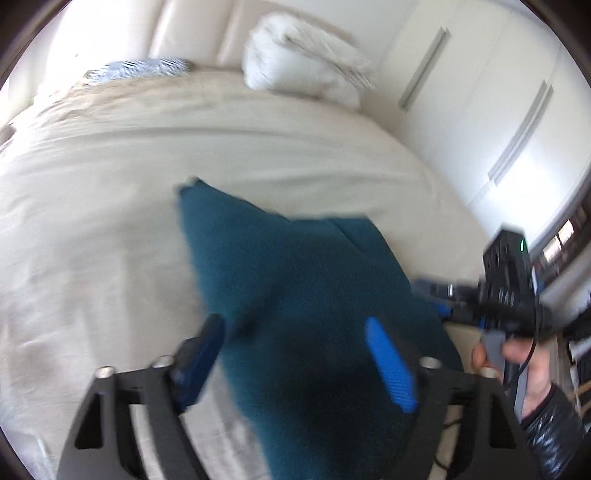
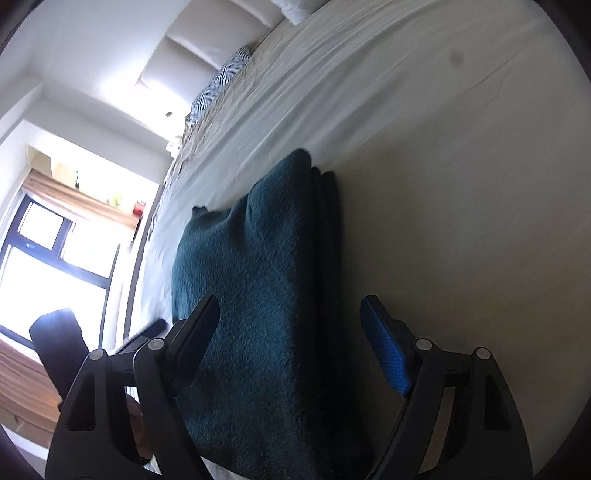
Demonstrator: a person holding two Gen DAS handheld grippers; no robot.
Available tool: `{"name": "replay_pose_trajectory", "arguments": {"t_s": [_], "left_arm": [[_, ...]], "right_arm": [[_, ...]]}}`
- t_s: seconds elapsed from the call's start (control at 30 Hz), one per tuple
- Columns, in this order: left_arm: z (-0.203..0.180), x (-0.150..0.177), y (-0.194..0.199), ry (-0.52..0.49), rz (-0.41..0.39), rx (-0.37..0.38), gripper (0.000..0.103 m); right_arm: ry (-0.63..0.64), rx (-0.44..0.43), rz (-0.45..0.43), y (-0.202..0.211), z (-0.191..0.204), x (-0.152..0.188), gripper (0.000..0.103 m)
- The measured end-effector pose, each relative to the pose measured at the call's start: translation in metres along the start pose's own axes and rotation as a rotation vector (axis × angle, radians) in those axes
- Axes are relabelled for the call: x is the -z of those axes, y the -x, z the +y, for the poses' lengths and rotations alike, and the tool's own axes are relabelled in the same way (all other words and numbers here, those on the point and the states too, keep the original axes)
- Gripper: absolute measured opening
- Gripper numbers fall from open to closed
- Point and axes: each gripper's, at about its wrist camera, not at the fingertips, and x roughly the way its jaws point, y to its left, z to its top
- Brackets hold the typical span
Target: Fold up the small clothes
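Teal fleece garment (image 2: pixel 258 295): folded into a thick stack, layered edges showing on one side; lies flat on the bed's pale sheet (image 2: pixel 461 184), near the edge closest to both cameras. No label, tag or writing legible on it.

Left gripper (image 1: pixel 295 362): black frame, blue ribbed pads; jaws stand wide apart above the garment (image 1: pixel 295 295), pads clear of the cloth, nothing clamped. View is blurred.

Right gripper (image 2: pixel 291 332): same build; jaws apart, one finger over the fleece and the blue-padded one beside the stack's layered edge, not pressing on it. Seen from the left wrist view, the right gripper (image 1: pixel 436 291) is held by a hand (image 1: pixel 517 365) in a shiny dark sleeve (image 1: pixel 554 435); a small green light shows on its housing, no lettering readable.

Bed surroundings: white bundled duvet (image 1: pixel 306 59) at the far end; zebra-striped pillow (image 1: pixel 140 68) against a padded cream headboard (image 1: pixel 184 29); white wardrobe doors (image 1: pixel 480 92) with long bar handles; dark-framed window (image 2: pixel 55 251) under a wooden shelf (image 2: pixel 81 199) of small items, too small to read.
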Motion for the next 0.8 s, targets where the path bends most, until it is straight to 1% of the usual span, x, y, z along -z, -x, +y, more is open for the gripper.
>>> {"name": "replay_pose_trajectory", "arguments": {"t_s": [0.03,0.1,0.13,0.17,0.2,0.23,0.27,0.3,0.33,0.37,0.4,0.43,0.47,0.53,0.57,0.67,0.73,0.8], "left_arm": [[0.009,-0.001,-0.001,0.03,0.003,0.002,0.092],[0.029,0.001,-0.015,0.104,0.066,0.011,0.091],[0.036,0.004,-0.024,0.13,0.098,0.023,0.091],[0.043,0.009,-0.037,0.162,0.149,0.047,0.089],[0.047,0.015,-0.049,0.188,0.195,0.064,0.086],[0.049,0.019,-0.055,0.202,0.208,0.075,0.086],[0.048,0.021,-0.056,0.203,0.191,0.078,0.086],[0.045,0.021,-0.057,0.189,0.188,0.072,0.074],[0.041,0.02,-0.058,0.181,0.206,0.101,0.059],[0.038,0.019,-0.059,0.181,0.22,0.104,0.054],[0.032,0.016,-0.057,0.16,0.225,0.08,0.049],[0.027,0.014,-0.054,0.136,0.227,0.064,0.047],[0.023,0.013,-0.051,0.115,0.227,0.047,0.044],[0.021,0.013,-0.043,0.122,0.225,0.041,0.04],[0.02,0.012,-0.037,0.133,0.22,0.042,0.038],[0.017,0.013,-0.012,0.128,0.198,0.035,0.038],[0.013,0.015,0.015,0.111,0.168,0.029,0.038],[0.014,0.02,0.046,0.11,0.141,0.02,0.038]], "right_arm": [[0.007,0.002,0.028,-0.005,0.002,0.001,0.078],[0.015,0.002,0.065,-0.015,0.003,0.004,0.075],[0.019,0.014,0.076,-0.019,0.004,0.005,0.071],[0.026,0.03,0.083,-0.022,0.005,0.006,0.067],[0.026,0.033,0.09,-0.025,0.005,0.007,0.064],[0.023,0.035,0.097,-0.028,0.006,0.009,0.056],[0.026,0.057,0.104,-0.03,0.007,0.01,0.047],[0.037,0.08,0.108,-0.031,0.008,0.012,0.044],[0.049,0.095,0.111,-0.035,0.013,0.012,0.039],[0.06,0.11,0.112,-0.037,0.019,0.012,0.033],[0.075,0.128,0.108,-0.038,0.025,0.013,0.031],[0.096,0.148,0.1,-0.04,0.035,0.013,0.027],[0.122,0.169,0.092,-0.036,0.045,0.016,0.026],[0.175,0.214,0.071,-0.029,0.064,0.023,0.025],[0.188,0.22,0.062,-0.029,0.071,0.025,0.024],[0.236,0.214,0.035,-0.009,0.098,0.038,0.023],[0.272,0.213,0.03,-0.003,0.12,0.051,0.023],[0.303,0.189,0.03,0.004,0.143,0.069,0.023]]}}
